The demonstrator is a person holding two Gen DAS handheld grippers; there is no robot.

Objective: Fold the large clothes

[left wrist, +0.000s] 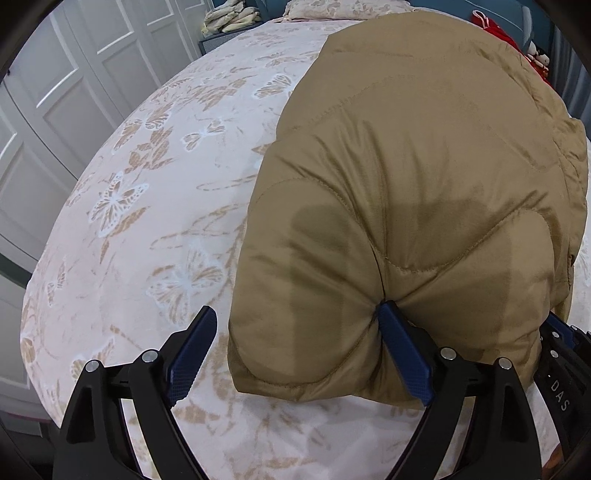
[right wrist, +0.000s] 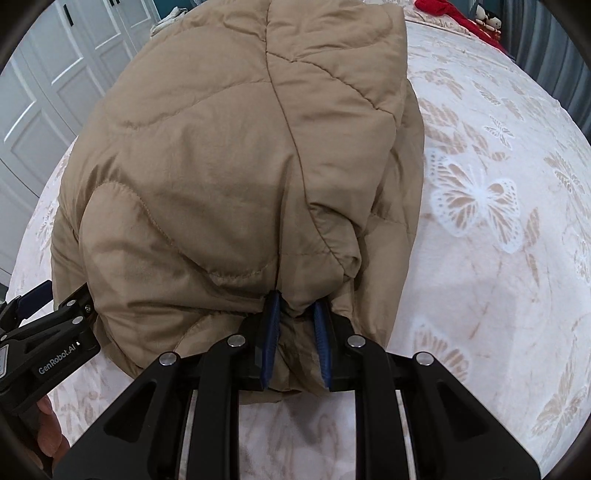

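Observation:
A tan quilted jacket (left wrist: 424, 177) lies folded in a thick bundle on the bed; it also fills the right wrist view (right wrist: 236, 155). My left gripper (left wrist: 295, 321) is wide open at the bundle's near left corner, its right finger (left wrist: 402, 354) pressed into the fabric and its left finger (left wrist: 192, 350) apart from it over the bedspread. My right gripper (right wrist: 297, 314) is shut on a bunched fold at the jacket's near right edge. The left gripper's body shows at the left in the right wrist view (right wrist: 55, 328).
The bed carries a pale pink bedspread (left wrist: 147, 192) with butterfly patterns. White wardrobe doors (left wrist: 55, 92) stand at the left. Red clothing (right wrist: 458, 18) and small toys lie at the far right. Folded pale fabric (left wrist: 229, 16) sits on a cabinet beyond the bed.

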